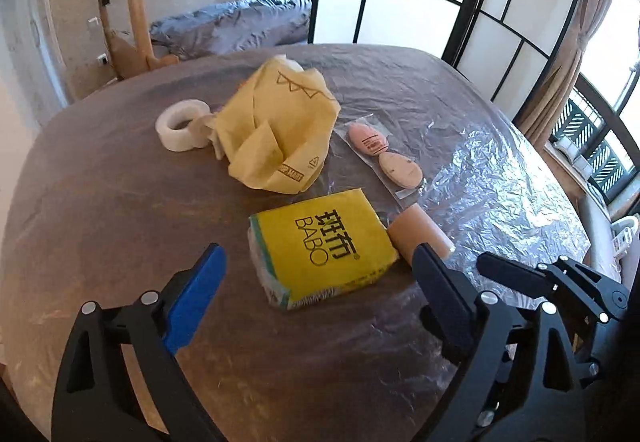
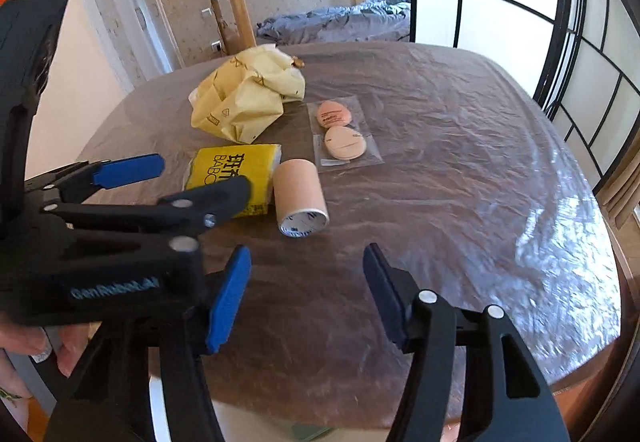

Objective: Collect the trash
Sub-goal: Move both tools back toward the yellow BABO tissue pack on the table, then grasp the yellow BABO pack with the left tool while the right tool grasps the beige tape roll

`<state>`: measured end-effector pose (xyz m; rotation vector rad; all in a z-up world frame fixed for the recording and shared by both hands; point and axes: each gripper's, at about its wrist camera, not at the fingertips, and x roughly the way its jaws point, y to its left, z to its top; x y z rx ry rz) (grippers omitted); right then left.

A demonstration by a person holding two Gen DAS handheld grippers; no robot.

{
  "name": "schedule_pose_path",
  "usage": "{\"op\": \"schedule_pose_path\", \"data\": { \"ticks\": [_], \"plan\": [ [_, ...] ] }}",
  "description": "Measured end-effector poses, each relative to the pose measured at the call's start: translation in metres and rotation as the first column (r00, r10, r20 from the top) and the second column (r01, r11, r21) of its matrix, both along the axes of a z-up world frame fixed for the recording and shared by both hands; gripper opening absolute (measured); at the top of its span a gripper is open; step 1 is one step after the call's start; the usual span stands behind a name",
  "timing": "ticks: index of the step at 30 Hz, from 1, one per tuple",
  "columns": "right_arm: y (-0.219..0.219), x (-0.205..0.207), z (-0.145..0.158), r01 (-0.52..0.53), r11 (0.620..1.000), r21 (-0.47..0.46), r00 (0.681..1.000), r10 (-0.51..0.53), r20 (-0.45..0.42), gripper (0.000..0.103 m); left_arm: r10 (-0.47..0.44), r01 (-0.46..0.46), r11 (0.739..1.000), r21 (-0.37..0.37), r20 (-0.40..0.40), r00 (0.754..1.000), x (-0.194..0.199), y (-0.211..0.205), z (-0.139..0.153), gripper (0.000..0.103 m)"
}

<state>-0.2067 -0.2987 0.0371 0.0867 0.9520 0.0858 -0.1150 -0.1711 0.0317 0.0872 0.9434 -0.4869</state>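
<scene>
On the film-covered brown table [image 1: 120, 202] lies a yellow BABO tissue pack [image 1: 324, 246]. My left gripper [image 1: 318, 248] is open and straddles the pack, its pads clear of both sides. A tan roll [image 2: 300, 198] lies beside the pack, just beyond my right gripper [image 2: 306, 252], which is open with nothing between its fingers. Farther back are a crumpled yellow paper bag [image 1: 276, 130], a white tape roll [image 1: 182, 124] and a clear packet with two pink puffs [image 1: 384, 158]. In the right wrist view the left gripper [image 2: 204, 174] covers part of the tissue pack [image 2: 236, 166].
Clear wrinkled film covers the table [image 2: 440, 162], whose near edge curves below my right gripper. A wooden bunk frame [image 1: 136, 22] and a bed with grey bedding [image 1: 240, 22] stand behind. Screen panels [image 1: 500, 2] and a curtain [image 1: 568, 82] line the right side. A hand [image 2: 24, 346] holds the left gripper.
</scene>
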Motion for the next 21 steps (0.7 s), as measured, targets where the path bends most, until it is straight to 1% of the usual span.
{"op": "schedule_pose_path", "data": {
  "ticks": [4,6,9,11,12,16,20,21],
  "plan": [
    [0.005,0.013,-0.005,-0.030,0.999,-0.014,0.999,0.030,-0.011,0.052,0.007,-0.008,1.000,-0.007,-0.020,1.000,0.007,0.001,-0.006,0.095],
    [0.004,0.018,-0.005,-0.041,0.999,-0.004,0.999,0.041,-0.016,0.051,0.014,-0.014,1.000,-0.010,-0.025,1.000,0.010,0.001,-0.007,0.095],
    [0.003,0.025,-0.004,-0.049,0.999,0.007,0.999,0.049,-0.017,0.050,0.014,-0.014,1.000,0.007,-0.021,1.000,0.012,-0.001,-0.010,0.095],
    [0.004,0.026,-0.003,-0.062,0.998,0.005,0.998,0.062,-0.016,0.047,0.014,-0.014,1.000,0.010,-0.023,1.000,0.013,-0.001,-0.011,0.092],
    [0.005,0.026,-0.002,-0.071,0.998,0.000,0.997,0.071,-0.016,0.045,0.014,-0.013,1.000,0.003,-0.031,0.999,0.013,-0.001,-0.012,0.088],
    [0.008,0.028,-0.001,-0.100,0.995,-0.028,0.995,0.099,-0.014,0.042,0.022,-0.022,1.000,0.003,-0.034,0.999,0.014,-0.004,-0.013,0.087],
    [0.007,0.027,-0.002,-0.112,0.993,-0.039,0.994,0.112,-0.010,0.031,0.030,-0.030,1.000,0.001,-0.032,0.999,0.013,-0.005,-0.014,0.082],
    [0.007,0.027,-0.002,-0.118,0.992,-0.040,0.993,0.117,-0.008,0.031,0.033,-0.033,0.999,-0.003,-0.032,0.999,0.012,-0.004,-0.014,0.082]
  ]
}}
